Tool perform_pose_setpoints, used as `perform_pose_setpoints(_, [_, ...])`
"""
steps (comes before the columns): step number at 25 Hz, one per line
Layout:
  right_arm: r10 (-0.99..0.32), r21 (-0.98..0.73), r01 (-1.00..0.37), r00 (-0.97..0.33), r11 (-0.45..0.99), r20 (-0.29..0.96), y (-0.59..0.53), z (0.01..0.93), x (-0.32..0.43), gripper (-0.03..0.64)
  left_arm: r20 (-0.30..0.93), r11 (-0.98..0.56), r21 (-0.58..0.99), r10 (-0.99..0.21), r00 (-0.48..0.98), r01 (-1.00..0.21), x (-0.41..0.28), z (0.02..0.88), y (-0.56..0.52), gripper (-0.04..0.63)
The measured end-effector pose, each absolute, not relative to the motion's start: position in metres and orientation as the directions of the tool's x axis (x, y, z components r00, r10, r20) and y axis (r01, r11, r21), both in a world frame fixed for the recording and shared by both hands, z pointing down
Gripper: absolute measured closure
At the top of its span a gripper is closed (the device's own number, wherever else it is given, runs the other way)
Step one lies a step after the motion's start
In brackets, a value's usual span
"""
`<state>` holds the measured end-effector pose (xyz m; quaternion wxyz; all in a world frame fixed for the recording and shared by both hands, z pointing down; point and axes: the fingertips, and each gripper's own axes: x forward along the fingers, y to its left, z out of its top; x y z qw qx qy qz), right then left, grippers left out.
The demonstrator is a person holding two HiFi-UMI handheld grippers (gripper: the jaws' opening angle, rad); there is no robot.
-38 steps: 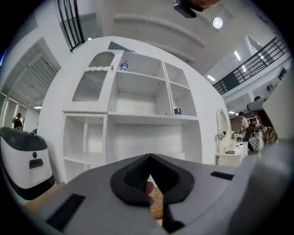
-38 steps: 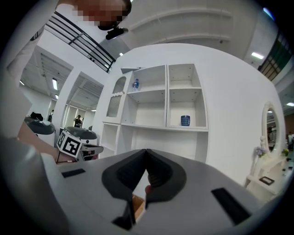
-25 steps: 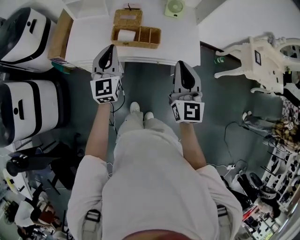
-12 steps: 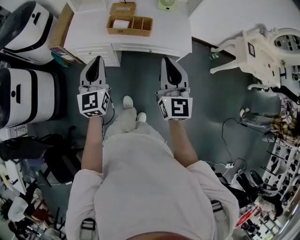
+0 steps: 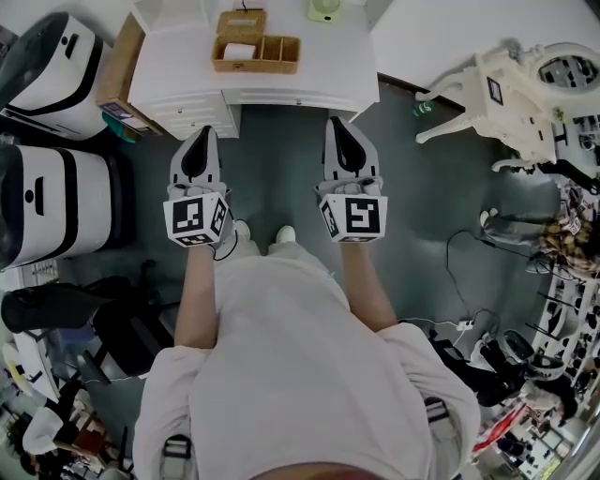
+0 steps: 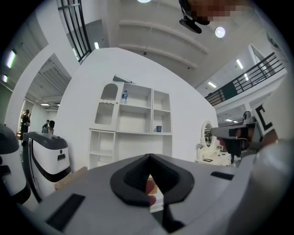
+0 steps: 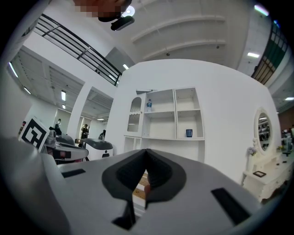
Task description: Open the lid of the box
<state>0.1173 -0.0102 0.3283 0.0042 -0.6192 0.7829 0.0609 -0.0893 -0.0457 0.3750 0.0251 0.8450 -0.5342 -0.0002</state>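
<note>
A wicker box (image 5: pixel 255 53) stands on the white table (image 5: pixel 328 70) at the top of the head view; it has open compartments, and a lidded part (image 5: pixel 241 21) at its far side. Both grippers hang over the grey floor, short of the table's front edge and apart from the box. My left gripper (image 5: pixel 199 139) is shut with nothing in it, and so is my right gripper (image 5: pixel 343 129). The left gripper view shows the shut jaws of the left gripper (image 6: pixel 149 158) pointing at a white shelf unit. The right gripper (image 7: pixel 146 153) shows the same.
Two white machines (image 5: pixel 47 202) and a cardboard box (image 5: pixel 117 66) stand at the left. White ornate furniture (image 5: pixel 497 94) stands at the right, with cables (image 5: pixel 459 281) on the floor below it. A green fan (image 5: pixel 323 9) sits on the table's far side.
The table and the box have slid toward the top of the head view. Both grippers now sit farther from the table edge, and they are still shut.
</note>
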Motion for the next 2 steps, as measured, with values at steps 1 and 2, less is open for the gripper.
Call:
perform_pose_setpoints(1, [-0.970,0.090,-0.971,-0.230,0.223,-0.081,-0.0130,0.3271,0.1157,0.621,0.027,-0.437,0.038,-0.899,0.438,-0.899,-0.0908,0.3740,-0.0473,0.600])
perform_pose_setpoints(2, [-0.971,0.090,-0.971,-0.227,0.219,-0.079,-0.0159,0.3259,0.1141,0.621,0.028,-0.446,0.033,-0.894,0.447,-0.894,-0.0923,0.3729,-0.0490,0.600])
